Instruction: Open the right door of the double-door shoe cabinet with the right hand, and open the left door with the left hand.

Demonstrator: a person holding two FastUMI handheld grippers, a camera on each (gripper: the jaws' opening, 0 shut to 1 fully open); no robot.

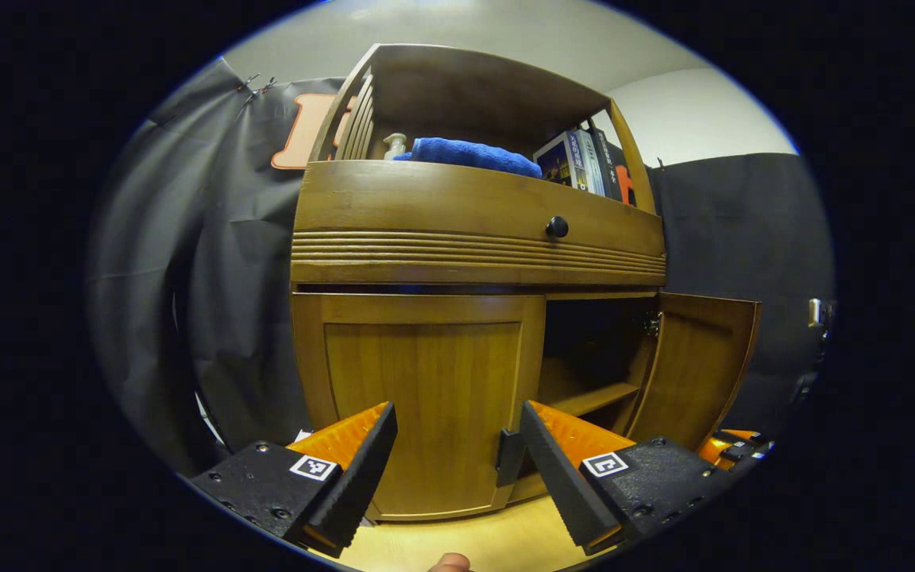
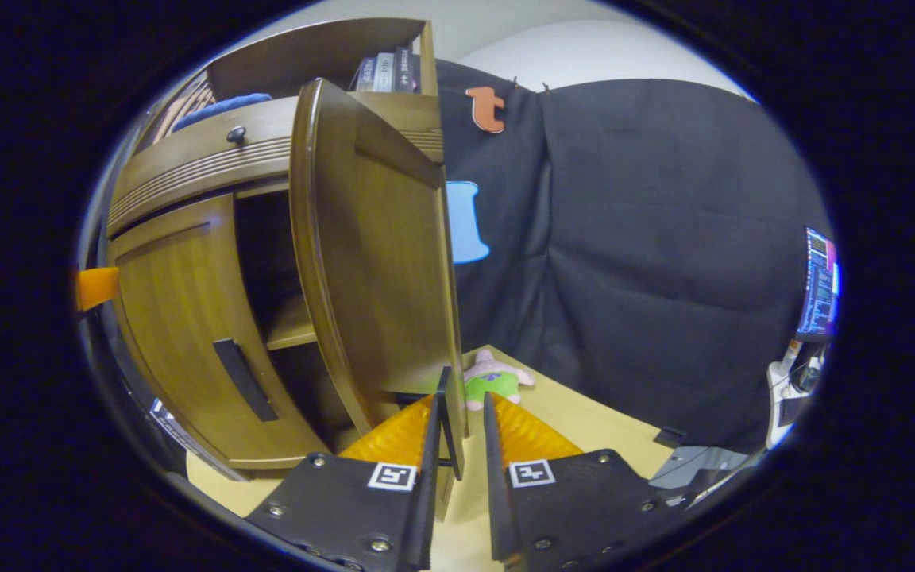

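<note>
In the left gripper view, shoe cabinet sits dead ahead. Left door is shut flat; right door is swung out w/ a shelf visible in the dark gap behind it.

Left gripper: jaws wide, nothing held, not touching the door yet. Key relation as I read it: left door's handle, a dark vertical strip on the door's inner edge, sits just inside my right-hand finger, long axis upright. So fingers straddle it sideways; I'd nudge slightly right, close, then pull toward me on the hinge arc. My call, not yet done.

In the right gripper view, right gripper: jaws narrow, pinched around the thin free edge/handle of the right door. Looks like both pads are on it, contact on the far side is hard to confirm. Left door is at the left of that view w/ its dark handle bar.

Materials: cabinet is glossy brown wood, ribbed trim under a drawer w/ a round black knob. Finger pads are ridged black, bodies orange. Blue towel and books sit on top shelf. Small plush toy lies on the pale floor past the right door.
</note>
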